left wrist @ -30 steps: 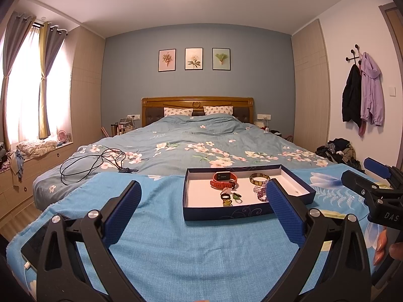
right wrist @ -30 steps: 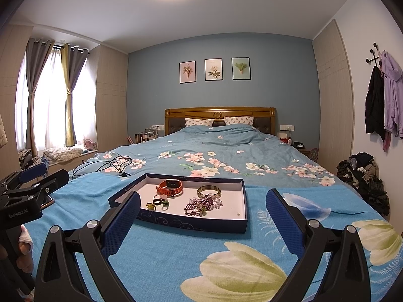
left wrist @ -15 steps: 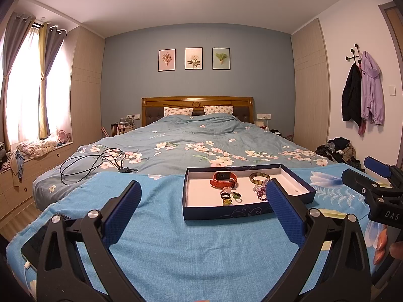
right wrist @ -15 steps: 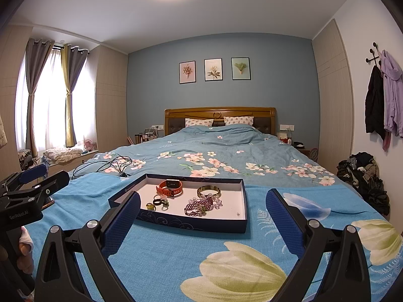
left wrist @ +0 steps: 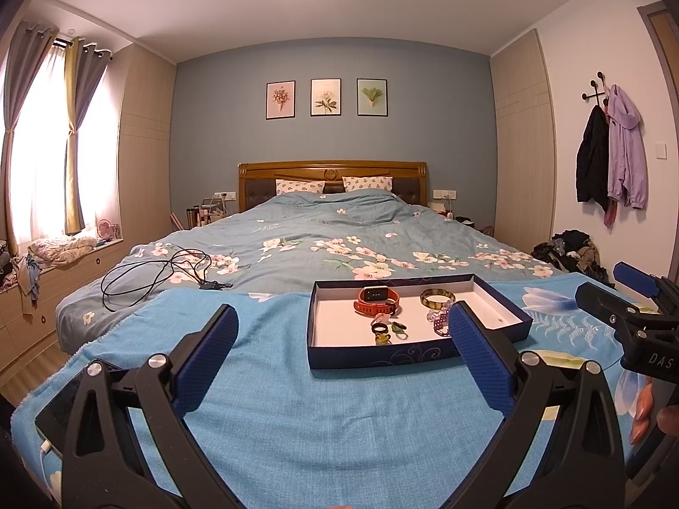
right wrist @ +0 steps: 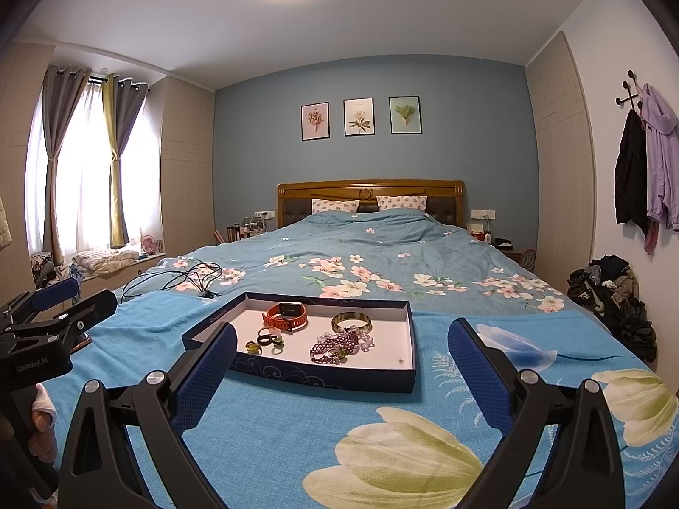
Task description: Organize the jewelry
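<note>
Jewelry tray point(right wrist: 339, 375) unobstructed only from right wrist; left fingers point(left wrist: 479, 360) overlap it

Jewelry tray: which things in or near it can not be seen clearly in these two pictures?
- Beaded bracelet, left wrist view: partly hidden behind the left tool's right finger.
- Rings, right wrist view: too small to count or to tell the material.
- Tiny item near the tray's right wall: too small to identify.
- Phone, left wrist view: mostly covered by the tool frame.

Right claw point(right wrist: 341, 364) gapes wide above the blanket point(right wrist: 271, 437) — jewelry tray point(right wrist: 322, 375) just ahead
</note>
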`<control>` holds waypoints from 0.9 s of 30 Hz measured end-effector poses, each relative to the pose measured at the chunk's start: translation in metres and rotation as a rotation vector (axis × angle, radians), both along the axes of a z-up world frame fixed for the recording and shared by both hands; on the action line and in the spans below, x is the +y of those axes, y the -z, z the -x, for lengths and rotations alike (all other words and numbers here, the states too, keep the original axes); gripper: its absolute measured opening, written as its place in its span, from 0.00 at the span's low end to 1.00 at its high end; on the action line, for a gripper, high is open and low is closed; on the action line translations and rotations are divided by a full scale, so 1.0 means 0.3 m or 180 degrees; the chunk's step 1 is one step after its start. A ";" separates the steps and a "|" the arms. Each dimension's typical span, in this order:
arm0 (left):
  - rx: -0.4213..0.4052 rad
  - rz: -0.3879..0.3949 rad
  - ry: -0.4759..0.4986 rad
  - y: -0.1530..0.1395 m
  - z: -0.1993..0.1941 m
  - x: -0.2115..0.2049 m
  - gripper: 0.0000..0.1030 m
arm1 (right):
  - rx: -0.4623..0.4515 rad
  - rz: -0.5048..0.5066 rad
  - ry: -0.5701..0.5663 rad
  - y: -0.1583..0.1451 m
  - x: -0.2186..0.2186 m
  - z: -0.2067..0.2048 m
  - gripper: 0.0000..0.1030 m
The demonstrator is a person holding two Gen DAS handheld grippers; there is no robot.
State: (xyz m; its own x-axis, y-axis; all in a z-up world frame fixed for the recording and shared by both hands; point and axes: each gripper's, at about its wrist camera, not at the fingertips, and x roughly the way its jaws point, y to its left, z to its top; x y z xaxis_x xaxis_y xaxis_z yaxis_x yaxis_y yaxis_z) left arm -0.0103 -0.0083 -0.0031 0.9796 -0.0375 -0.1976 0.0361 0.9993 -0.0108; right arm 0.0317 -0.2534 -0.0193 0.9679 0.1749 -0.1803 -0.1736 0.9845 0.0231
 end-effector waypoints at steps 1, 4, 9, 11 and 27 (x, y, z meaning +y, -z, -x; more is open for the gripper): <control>0.0001 -0.0001 -0.0002 0.001 0.000 -0.002 0.95 | 0.0000 -0.0001 0.0000 0.000 0.004 -0.001 0.93; 0.0004 -0.0002 0.0000 0.000 -0.001 -0.003 0.95 | 0.0001 -0.0002 0.0001 0.001 0.004 -0.001 0.93; 0.0003 -0.0003 0.0000 0.005 0.000 -0.002 0.95 | 0.0006 -0.0006 0.0000 0.001 -0.003 -0.001 0.93; 0.0009 -0.0009 -0.0002 0.009 0.001 -0.001 0.95 | 0.0002 -0.0009 -0.0002 0.001 -0.003 -0.001 0.93; 0.0017 0.0003 -0.0034 0.019 0.006 0.011 0.95 | 0.0014 -0.0003 0.0008 0.003 -0.005 0.000 0.93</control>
State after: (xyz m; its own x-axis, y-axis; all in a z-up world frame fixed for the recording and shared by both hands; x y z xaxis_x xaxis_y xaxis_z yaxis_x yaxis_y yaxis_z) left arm -0.0120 -0.0049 -0.0087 0.9788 -0.0272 -0.2028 0.0253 0.9996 -0.0120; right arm 0.0316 -0.2550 -0.0203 0.9675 0.1728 -0.1844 -0.1712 0.9849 0.0249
